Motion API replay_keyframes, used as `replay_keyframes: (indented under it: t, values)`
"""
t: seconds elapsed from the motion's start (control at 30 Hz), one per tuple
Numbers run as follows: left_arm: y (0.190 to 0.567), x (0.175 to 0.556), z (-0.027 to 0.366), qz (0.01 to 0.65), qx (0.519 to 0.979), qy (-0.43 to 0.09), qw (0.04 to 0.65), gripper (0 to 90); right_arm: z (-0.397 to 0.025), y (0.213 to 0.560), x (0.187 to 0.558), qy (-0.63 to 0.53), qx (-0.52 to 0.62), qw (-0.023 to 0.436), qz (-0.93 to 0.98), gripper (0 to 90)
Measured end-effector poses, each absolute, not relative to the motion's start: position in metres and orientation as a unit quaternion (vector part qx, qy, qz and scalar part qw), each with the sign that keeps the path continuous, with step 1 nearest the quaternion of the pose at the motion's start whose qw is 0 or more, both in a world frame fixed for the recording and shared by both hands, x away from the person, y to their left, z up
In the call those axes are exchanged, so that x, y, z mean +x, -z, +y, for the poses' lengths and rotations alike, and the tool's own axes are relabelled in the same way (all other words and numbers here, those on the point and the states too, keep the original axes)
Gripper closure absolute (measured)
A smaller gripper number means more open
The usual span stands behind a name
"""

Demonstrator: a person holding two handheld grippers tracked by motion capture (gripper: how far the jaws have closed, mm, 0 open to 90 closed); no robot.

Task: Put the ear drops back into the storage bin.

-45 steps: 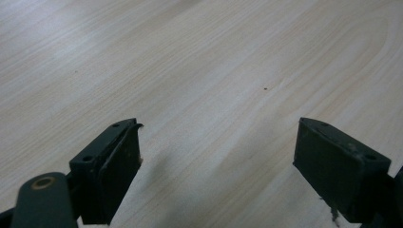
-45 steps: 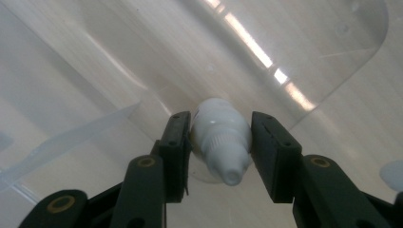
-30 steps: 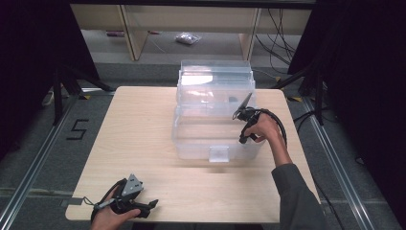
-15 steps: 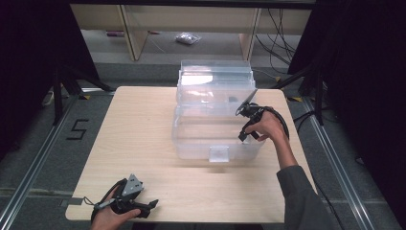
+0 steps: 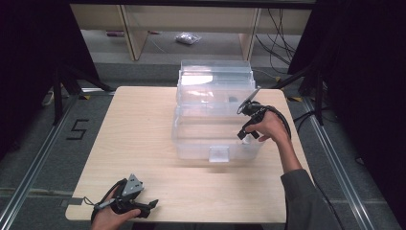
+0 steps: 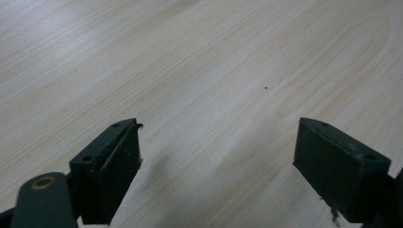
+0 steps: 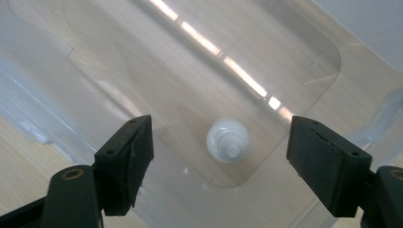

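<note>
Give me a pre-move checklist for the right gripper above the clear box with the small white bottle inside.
1. Right gripper jaws open: ok.
2. White bottle between the jaws in the right gripper view: ok.
3. Bottle stands upright on the floor of the clear box: ok.
4. Jaws low enough to close on the bottle: cannot tell.
5. Left gripper parked away from the box, open over the table: ok.

Clear bin [image 5: 215,129], white bottle [image 7: 228,140]; black grippers; pale wood-grain table [image 5: 139,129]

bottle [image 7: 227,140] in bin [image 5: 191,139], bin on table [image 5: 139,124]
</note>
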State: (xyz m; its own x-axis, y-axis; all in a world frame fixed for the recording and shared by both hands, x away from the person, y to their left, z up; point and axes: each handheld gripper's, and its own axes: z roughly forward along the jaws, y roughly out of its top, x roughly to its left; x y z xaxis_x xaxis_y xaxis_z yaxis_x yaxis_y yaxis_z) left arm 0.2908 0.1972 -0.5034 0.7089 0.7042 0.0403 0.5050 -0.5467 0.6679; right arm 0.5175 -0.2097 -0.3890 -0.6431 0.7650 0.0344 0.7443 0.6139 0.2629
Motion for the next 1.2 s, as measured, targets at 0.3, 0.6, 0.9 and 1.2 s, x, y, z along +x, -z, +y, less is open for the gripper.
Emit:
replay_keyframes:
  t: [0.3,0.6,0.9,1.2]
  values:
    - [0.503,0.291,0.197,0.349,0.866,-0.154,0.323,15.1,-0.205,0.381,0.508,-0.136,0.409,0.056,0.901,23.9]
    - [0.504,0.291,0.197,0.35,0.866,-0.153,0.323,15.1,-0.202,0.381,0.499,-0.151,0.404,0.059,0.9,22.7]
    - [0.504,0.291,0.197,0.35,0.866,-0.154,0.323,15.1,-0.203,0.376,0.489,-0.165,0.406,0.068,0.896,22.1]
    - [0.504,0.291,0.197,0.35,0.865,-0.154,0.323,15.1,-0.208,0.368,0.478,-0.181,0.402,0.076,0.894,22.3]
